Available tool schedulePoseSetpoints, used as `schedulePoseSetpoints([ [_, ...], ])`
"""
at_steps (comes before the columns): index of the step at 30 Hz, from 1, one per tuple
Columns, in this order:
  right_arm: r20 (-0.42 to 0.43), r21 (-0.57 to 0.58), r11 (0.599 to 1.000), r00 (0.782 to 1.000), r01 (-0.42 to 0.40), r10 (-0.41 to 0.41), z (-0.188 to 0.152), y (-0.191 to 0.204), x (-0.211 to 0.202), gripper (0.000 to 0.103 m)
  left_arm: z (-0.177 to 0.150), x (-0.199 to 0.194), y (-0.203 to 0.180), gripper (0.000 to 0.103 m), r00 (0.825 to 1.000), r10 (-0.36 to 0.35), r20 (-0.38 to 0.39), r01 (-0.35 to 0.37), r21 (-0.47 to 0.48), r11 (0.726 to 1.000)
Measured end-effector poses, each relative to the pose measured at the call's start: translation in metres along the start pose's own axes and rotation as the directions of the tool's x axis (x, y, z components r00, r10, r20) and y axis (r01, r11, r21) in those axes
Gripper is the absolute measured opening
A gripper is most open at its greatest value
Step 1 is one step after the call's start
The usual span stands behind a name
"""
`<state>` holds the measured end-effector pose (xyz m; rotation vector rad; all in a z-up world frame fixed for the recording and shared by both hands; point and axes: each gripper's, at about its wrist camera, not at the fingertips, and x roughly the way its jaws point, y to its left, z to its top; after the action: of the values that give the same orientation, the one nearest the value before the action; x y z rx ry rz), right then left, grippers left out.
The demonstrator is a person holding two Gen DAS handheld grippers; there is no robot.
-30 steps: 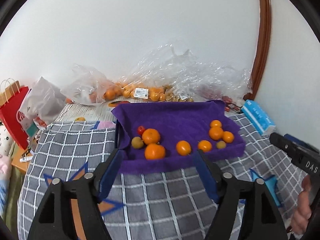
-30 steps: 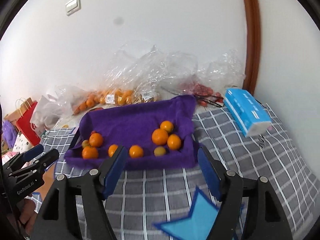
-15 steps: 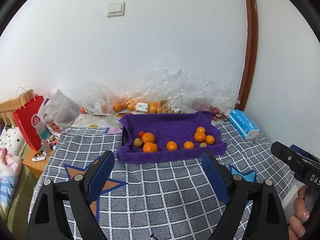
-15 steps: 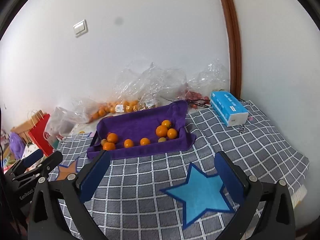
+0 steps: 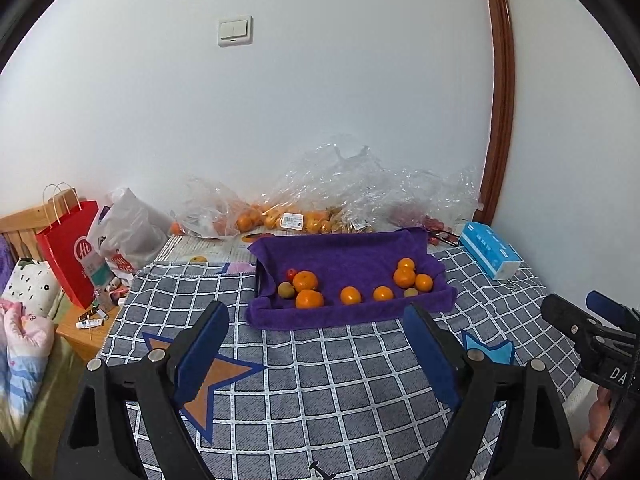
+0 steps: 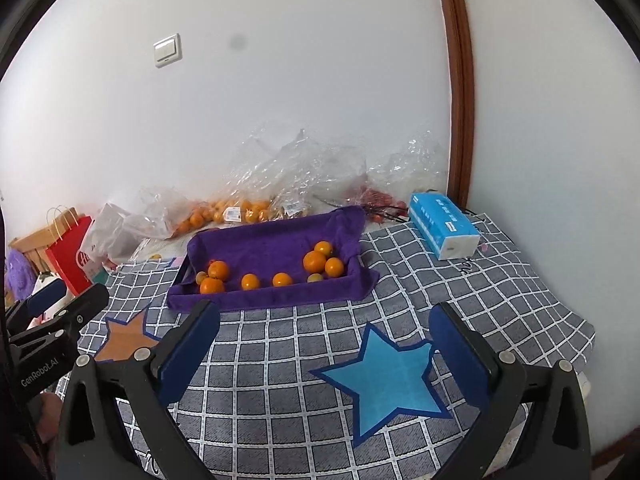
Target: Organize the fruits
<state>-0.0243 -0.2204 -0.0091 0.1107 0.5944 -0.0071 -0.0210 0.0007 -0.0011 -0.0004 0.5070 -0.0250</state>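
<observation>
Fingers (image 6: 192,354) beside blue star (image 6: 386,376), right view only

Both views bright, soft even daylight, no hard shadows. Strong fisheye bend: brown wooden door frame (image 5: 500,92) curves, corners go black. Crumpled clear plastic bags (image 5: 360,184) catch mild glare. Pics sharp at centre, slight softness twd edges; dark smudge on white wall (image 6: 237,43), right view.
</observation>
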Motion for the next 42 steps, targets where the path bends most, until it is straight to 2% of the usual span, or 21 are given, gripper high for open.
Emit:
schedulePoseSetpoints([
  [15,-0.006,-0.009,1.0,1.0,0.014,-0.014,-0.0034,0.0025,-0.0003,0.103,0.0014,-0.0089,-0.0066,0.089,1.0,0.002,0.021,-0.003,0.016,1.0],
  [42,0.002,-0.008,1.0,1.0,0.015,-0.015,-0.0058,0.0033,-0.0073,0.103,-0.0015,-0.008,-0.0091,0.089,1.0,-0.003,0.008,0.003,0.016,1.0],
])
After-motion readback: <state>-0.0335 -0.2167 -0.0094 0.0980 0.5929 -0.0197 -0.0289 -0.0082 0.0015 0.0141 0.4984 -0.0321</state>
